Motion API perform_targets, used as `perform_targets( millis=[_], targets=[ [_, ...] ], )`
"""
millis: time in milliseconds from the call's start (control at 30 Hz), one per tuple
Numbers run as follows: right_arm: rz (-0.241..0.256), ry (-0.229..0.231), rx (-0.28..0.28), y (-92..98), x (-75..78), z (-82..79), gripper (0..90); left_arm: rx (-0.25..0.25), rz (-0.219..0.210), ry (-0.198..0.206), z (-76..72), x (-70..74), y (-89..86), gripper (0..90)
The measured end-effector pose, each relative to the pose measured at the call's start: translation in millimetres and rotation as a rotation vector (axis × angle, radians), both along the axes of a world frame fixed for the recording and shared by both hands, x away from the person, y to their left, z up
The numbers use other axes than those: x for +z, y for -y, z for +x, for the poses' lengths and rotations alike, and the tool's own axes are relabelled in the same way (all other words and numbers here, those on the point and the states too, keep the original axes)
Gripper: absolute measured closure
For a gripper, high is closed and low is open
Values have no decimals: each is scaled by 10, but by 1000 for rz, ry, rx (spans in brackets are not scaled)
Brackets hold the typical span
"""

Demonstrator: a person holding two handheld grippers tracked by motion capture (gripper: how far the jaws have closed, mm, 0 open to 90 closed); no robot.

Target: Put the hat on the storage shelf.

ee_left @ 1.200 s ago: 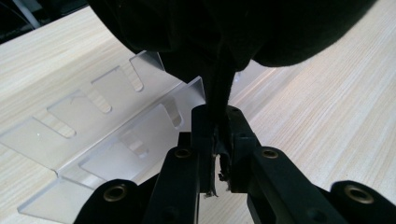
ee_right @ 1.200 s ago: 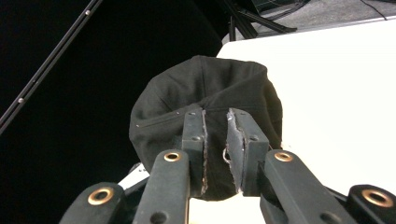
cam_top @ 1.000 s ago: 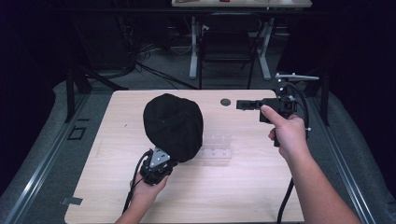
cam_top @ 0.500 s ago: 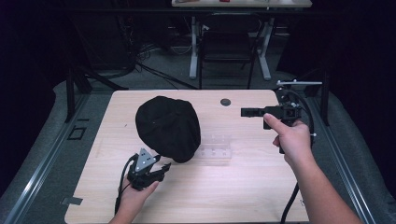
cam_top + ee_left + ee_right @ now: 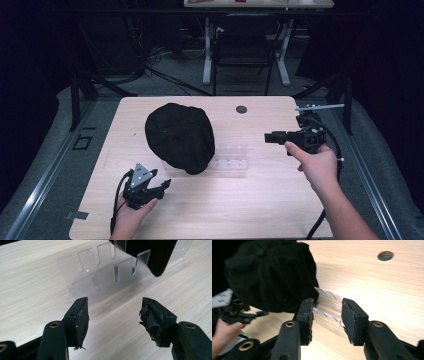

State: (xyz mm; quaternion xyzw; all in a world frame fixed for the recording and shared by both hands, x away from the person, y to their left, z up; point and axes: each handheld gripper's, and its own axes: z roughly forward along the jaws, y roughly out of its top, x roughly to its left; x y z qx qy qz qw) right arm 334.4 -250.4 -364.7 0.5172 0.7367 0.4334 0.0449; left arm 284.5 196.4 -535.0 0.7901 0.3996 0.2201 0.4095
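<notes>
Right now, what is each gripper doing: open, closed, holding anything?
Left gripper: open, holding nothing, aimed at the clear slotted rack.
Right gripper: open, holding nothing, pointed toward the black cap.

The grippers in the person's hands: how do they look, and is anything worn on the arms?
Both are black. The left gripper carries a grey three-cornered plate on top; the right gripper has a thin grey bar above it. Each trails a black cable. The jaw pads are black, worn and frayed. The forearms are bare, without sleeves.
</notes>
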Motion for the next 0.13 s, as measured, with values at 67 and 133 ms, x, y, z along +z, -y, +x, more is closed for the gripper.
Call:
perform_targets(
  millis=[67,133],
  targets=[
    [-33,11,-4,14,-53,-41,600,5,-2,-5,3,-19,-4,396],
    [-60,23,-10,22,-110,-81,593,1,0,-5,9,-30,1,396]
  ],
)
